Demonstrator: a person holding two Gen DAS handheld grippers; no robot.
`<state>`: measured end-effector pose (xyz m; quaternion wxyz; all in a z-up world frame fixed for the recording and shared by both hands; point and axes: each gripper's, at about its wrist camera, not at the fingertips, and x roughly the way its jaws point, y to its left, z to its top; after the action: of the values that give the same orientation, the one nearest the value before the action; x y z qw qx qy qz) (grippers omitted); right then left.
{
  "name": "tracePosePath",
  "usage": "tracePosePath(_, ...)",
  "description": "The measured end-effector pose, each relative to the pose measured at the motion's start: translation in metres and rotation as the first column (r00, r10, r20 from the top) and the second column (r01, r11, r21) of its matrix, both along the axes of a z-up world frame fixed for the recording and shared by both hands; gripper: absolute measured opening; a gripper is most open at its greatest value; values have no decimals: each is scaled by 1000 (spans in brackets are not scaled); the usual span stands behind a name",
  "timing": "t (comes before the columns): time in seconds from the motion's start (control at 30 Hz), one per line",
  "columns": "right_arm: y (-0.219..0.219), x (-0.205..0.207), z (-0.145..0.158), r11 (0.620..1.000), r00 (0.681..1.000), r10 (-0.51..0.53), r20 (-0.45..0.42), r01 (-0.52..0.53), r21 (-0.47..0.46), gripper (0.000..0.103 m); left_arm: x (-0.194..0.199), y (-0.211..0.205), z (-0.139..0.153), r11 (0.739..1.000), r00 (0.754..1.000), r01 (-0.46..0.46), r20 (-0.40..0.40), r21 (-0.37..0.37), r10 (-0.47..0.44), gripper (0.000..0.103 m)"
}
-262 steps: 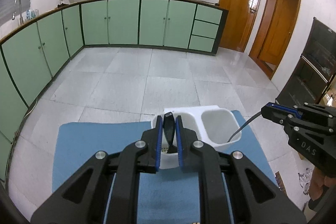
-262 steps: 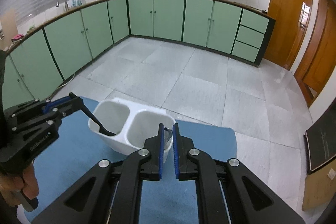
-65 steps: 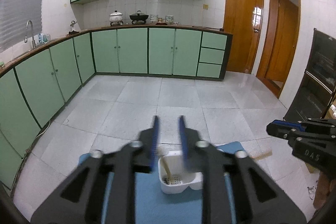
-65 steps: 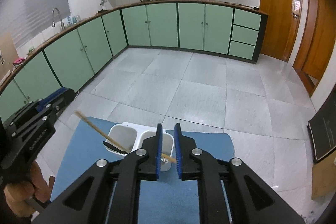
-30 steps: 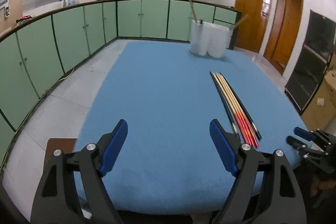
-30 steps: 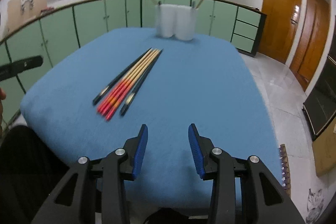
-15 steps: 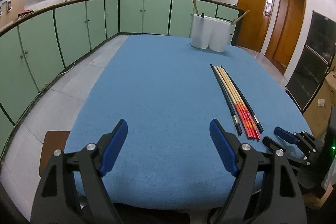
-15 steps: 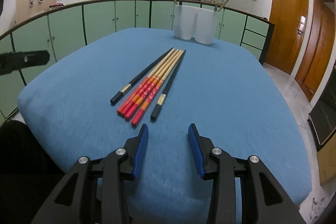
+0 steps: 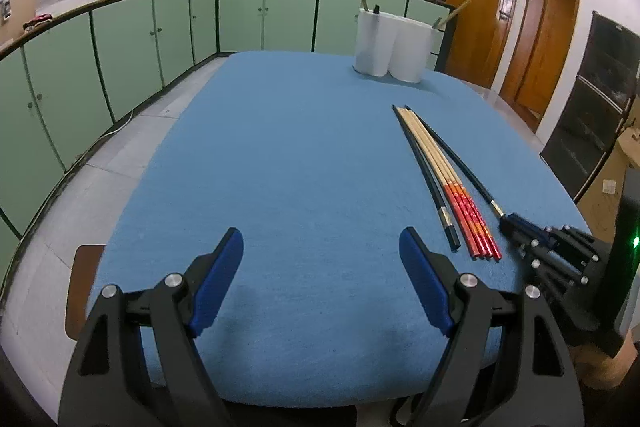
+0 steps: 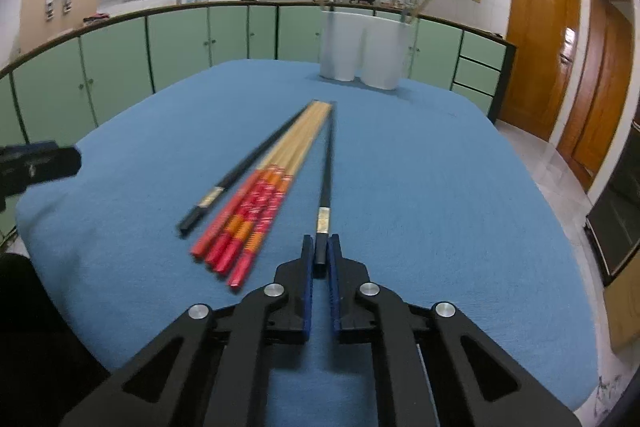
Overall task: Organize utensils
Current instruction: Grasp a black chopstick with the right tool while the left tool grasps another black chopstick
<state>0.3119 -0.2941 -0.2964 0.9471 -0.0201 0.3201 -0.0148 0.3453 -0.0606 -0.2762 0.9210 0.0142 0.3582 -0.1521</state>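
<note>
Several chopsticks lie side by side on the blue table cover (image 10: 420, 187): wooden ones with red ends (image 10: 256, 211), one black chopstick to their left (image 10: 236, 175) and one black chopstick to their right (image 10: 327, 179). My right gripper (image 10: 320, 255) is shut on the near end of that right black chopstick, which lies on the cloth. In the left wrist view the right gripper (image 9: 514, 223) shows at that chopstick's end (image 9: 460, 163). My left gripper (image 9: 320, 255) is wide open and empty above the near cloth. A white two-compartment holder (image 10: 362, 47) stands at the far edge with utensils in it.
The holder also shows in the left wrist view (image 9: 394, 45). Green kitchen cabinets (image 9: 120, 43) run along the left and back walls. Wooden doors (image 10: 536, 59) stand at the right. A brown chair seat (image 9: 82, 287) sits by the table's near left corner.
My right gripper has moved forward and down to the right black chopstick and shut on its near end. The left gripper stays wide open and has barely moved.
</note>
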Motion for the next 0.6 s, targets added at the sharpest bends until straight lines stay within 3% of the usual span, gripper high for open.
tracePosePath(0.27,-52,-13,-1,992,992,-125,-12,126,29,6,-1,-44,-19,996,996,86,-22,40,-85,78)
tracePosePath(0.6,-63,-20,0,990,991,-132,-12,132,51,7,-1,-85,-40,984,991,132,-16,117,-131,78)
